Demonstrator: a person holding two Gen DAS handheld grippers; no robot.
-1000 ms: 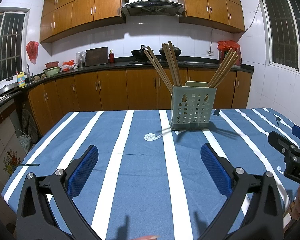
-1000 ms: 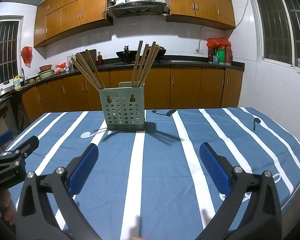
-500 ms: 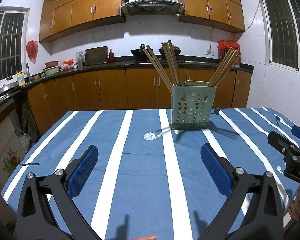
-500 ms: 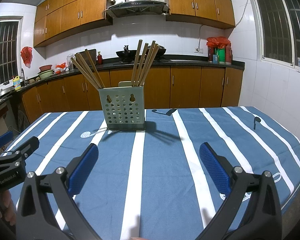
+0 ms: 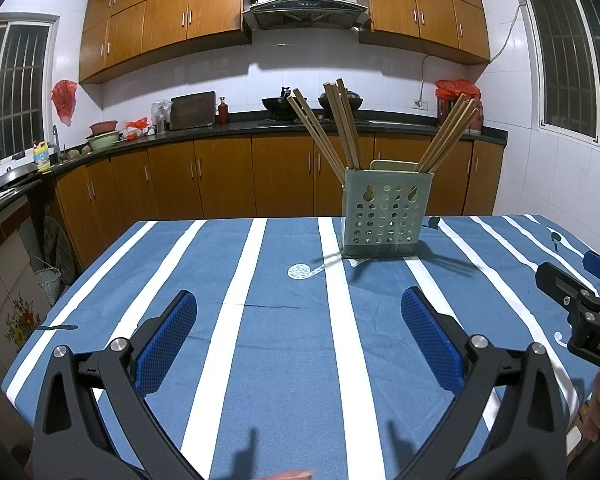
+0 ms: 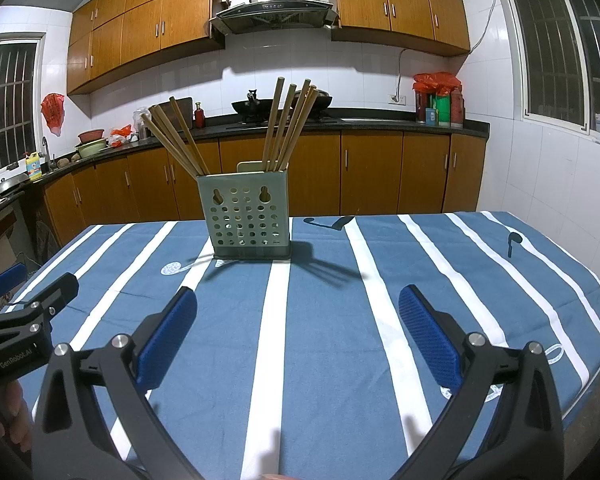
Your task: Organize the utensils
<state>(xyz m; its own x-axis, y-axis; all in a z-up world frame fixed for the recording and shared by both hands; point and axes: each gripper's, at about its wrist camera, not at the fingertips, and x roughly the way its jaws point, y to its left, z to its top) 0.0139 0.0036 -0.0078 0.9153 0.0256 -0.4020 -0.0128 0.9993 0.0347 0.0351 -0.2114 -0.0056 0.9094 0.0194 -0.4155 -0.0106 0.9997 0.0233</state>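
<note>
Your left gripper (image 5: 299,332) hovers low over the blue-and-white striped tablecloth (image 5: 284,360) with its blue pads (image 5: 428,336) spread wide and nothing between them; your right gripper (image 6: 298,330) is the same, jaws apart and empty. The pale green perforated utensil holder (image 5: 386,216) stands upright at the far middle of the table, well ahead of both grippers, with wooden chopsticks (image 5: 342,128) fanning out of it in separate bunches. From the right wrist view the holder (image 6: 249,216) sits left of centre, chopsticks (image 6: 288,124) leaning left and right.
</note>
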